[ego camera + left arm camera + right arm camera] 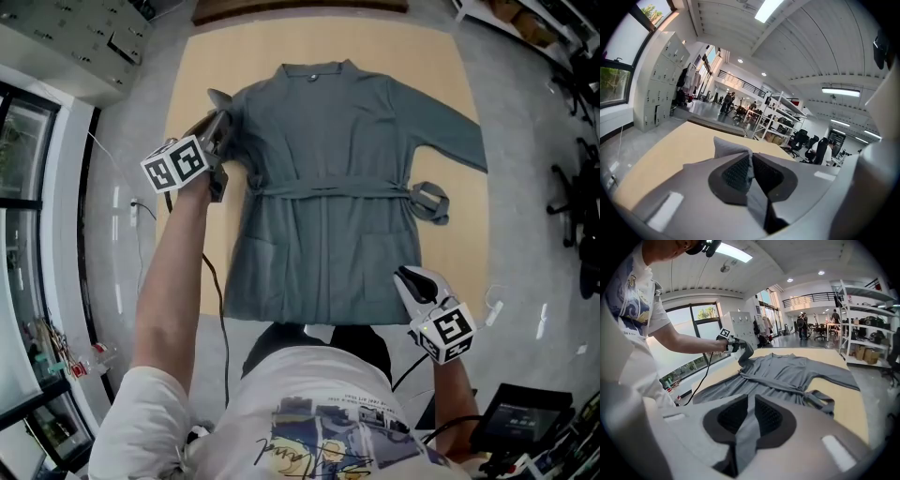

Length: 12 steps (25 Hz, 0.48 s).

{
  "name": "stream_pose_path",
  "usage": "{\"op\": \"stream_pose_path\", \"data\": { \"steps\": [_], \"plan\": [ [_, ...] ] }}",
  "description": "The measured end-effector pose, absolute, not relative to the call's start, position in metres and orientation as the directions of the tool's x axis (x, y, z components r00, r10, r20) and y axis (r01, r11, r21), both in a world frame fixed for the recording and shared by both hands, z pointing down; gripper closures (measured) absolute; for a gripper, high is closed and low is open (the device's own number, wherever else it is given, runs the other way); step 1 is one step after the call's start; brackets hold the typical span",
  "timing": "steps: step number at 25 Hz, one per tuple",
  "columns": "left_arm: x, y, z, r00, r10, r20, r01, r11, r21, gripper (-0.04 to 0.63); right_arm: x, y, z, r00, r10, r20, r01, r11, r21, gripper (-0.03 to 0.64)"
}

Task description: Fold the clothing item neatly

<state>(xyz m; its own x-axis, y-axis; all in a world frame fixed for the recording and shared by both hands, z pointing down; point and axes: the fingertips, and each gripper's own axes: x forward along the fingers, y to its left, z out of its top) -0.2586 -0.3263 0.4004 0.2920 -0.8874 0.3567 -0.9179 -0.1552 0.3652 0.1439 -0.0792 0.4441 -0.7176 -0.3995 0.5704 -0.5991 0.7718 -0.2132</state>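
Observation:
A grey robe (pixel 323 187) lies spread face up on the tan table (pixel 202 66), with its belt (pixel 328 190) tied across the waist and the knot (pixel 429 200) off to the right. My left gripper (pixel 220 117) is shut on the robe's left sleeve, holding it lifted by the left shoulder; cloth (pixel 729 147) pokes out past the jaws (pixel 750 161). My right gripper (pixel 405 277) is shut on the hem at the robe's lower right corner; a strip of grey cloth (pixel 751 427) runs between its pads. The right sleeve (pixel 450 131) lies stretched out flat.
A cable (pixel 214 309) hangs from the left gripper along the table's left edge. A dark screen (pixel 520 417) sits at the bottom right. Office chairs (pixel 577 187) stand on the floor to the right, and shelves (pixel 867 333) stand beyond the table.

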Motion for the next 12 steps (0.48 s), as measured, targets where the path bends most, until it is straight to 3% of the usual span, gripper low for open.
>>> {"op": "stream_pose_path", "data": {
  "steps": [12],
  "plan": [
    [-0.076,-0.391,0.416,0.451,-0.805,0.385,-0.881,-0.333,0.337,0.565,0.241,-0.094,0.456,-0.678,-0.464,0.571,-0.681,0.688,-0.249,0.581]
  ]
}}
